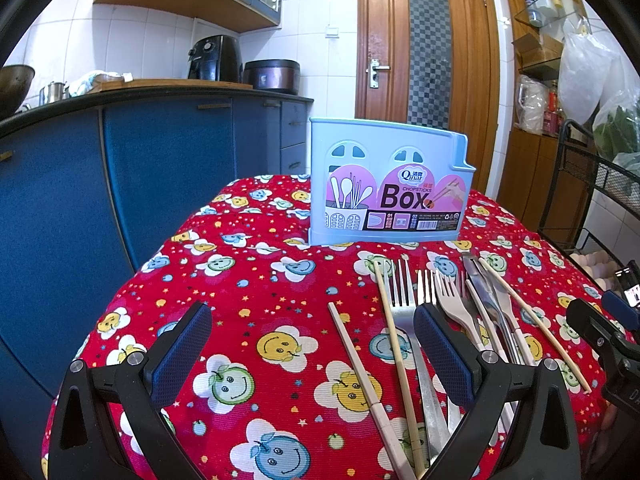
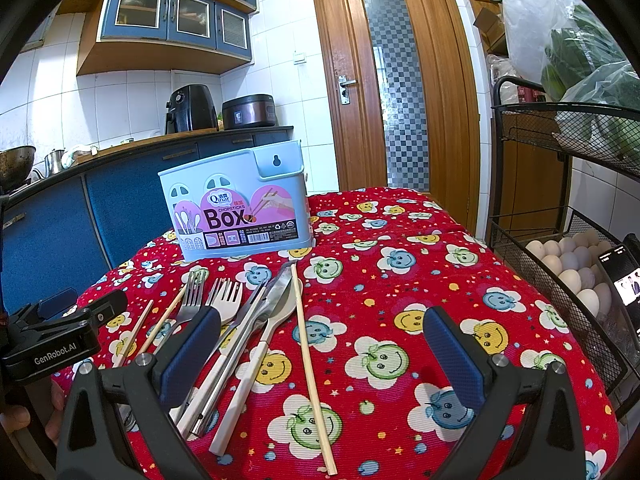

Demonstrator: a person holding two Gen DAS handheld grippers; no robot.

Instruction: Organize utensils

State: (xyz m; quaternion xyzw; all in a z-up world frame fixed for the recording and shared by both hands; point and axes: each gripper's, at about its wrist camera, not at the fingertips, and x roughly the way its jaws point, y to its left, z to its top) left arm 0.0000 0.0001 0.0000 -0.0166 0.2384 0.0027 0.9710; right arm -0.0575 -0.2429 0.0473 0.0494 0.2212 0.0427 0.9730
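Left gripper (image 1: 312,344) over half-hidden forks (image 1: 404,296)

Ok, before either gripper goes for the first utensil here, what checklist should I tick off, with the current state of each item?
1. Left gripper open and empty: ok, jaws spread wide, nothing between them.
2. Right gripper open and empty: ok.
3. Chopsticks box upright on the tablecloth: ok.
4. Box compartments free to receive utensils: cannot tell, the inside is not visible from either view.
5. Utensils separated for a clean pick: not ok, the forks, knife and spoon overlap in a pile; only the lone chopstick lies apart.
6. Path from pile to box unobstructed: ok, only cloth lies between.
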